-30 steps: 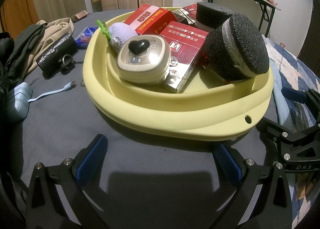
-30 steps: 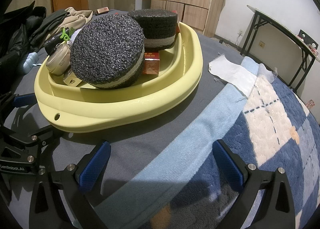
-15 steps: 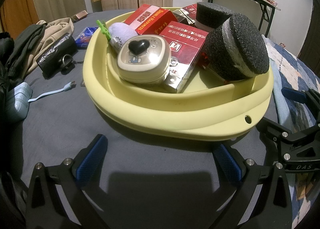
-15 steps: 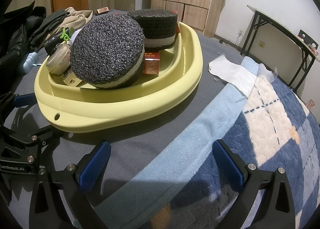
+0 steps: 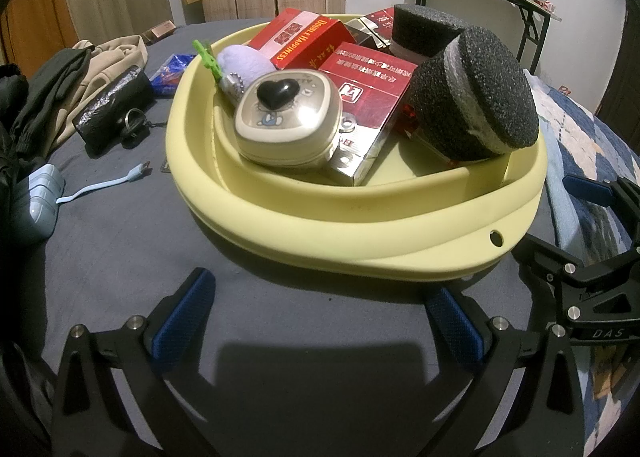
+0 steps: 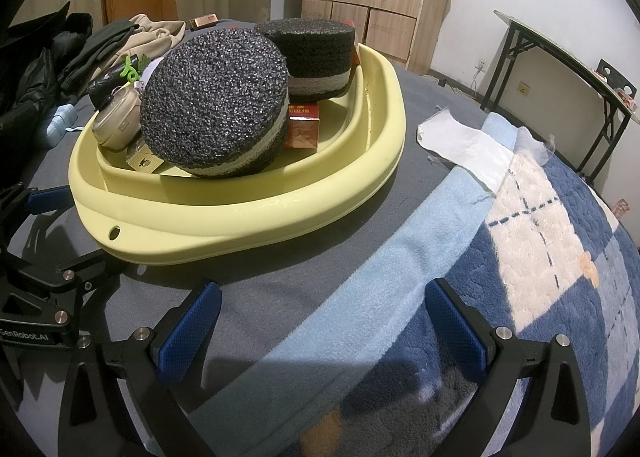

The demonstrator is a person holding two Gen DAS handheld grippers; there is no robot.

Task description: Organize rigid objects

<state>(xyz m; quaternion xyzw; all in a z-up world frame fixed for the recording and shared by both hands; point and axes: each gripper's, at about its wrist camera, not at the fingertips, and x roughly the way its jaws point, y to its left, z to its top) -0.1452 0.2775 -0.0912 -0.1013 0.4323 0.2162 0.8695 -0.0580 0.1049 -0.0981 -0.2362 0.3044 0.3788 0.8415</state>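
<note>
Yellow basin (image 5: 360, 233) on the bed, packed: red boxes (image 5: 368, 97), cream case (image 5: 288, 121), two black foam discs (image 5: 476, 97); both grippers' fingers spread, empty, just short of the rim; judged next: take the top disc across its edge first; basin floor hidden, box print unreadable.

1. The yellow basin (image 5: 360, 233) is seen as smooth, matt plastic.
2. The two round foam blocks (image 6: 216, 105) are marked by a coarse, grainy black surface.
3. The red boxes (image 5: 360, 97) are finished in glossy card.
4. The blanket (image 6: 540, 257) is shown as fluffy cloth.
5. The gripper pads (image 6: 188, 333) are textured blue rubber.
</note>
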